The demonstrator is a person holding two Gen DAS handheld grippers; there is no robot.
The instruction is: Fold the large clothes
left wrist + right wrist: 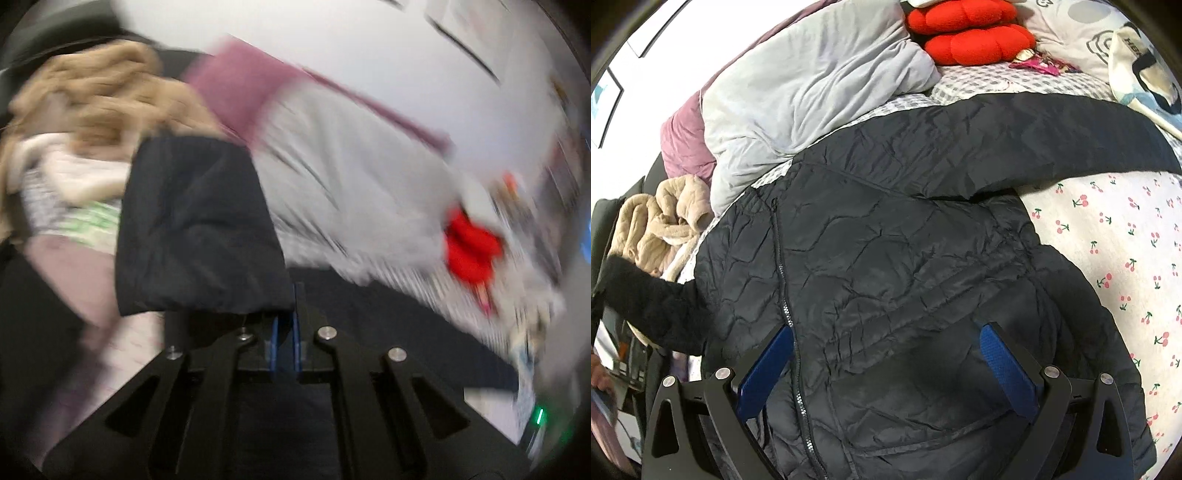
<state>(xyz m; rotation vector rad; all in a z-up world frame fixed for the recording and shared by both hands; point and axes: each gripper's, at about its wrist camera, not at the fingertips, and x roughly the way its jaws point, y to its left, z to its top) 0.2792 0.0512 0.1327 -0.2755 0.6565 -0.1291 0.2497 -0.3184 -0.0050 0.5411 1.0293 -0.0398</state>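
Right wrist: cherry-print bedsheet [1115, 236], dark jacket [886, 258], grey duvet [812, 81], red cushions [967, 33].

Grey duvet [812, 81], red cushion [971, 35], beige fleece [661, 225] — all on cherry-print sheet [1126, 236].

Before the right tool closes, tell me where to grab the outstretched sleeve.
Grip the sleeve at its cuff end, far right, coming from above. It lies flat and straight across the bed, free of the jacket body, so the cuff swings inward. The right tool hangs open.
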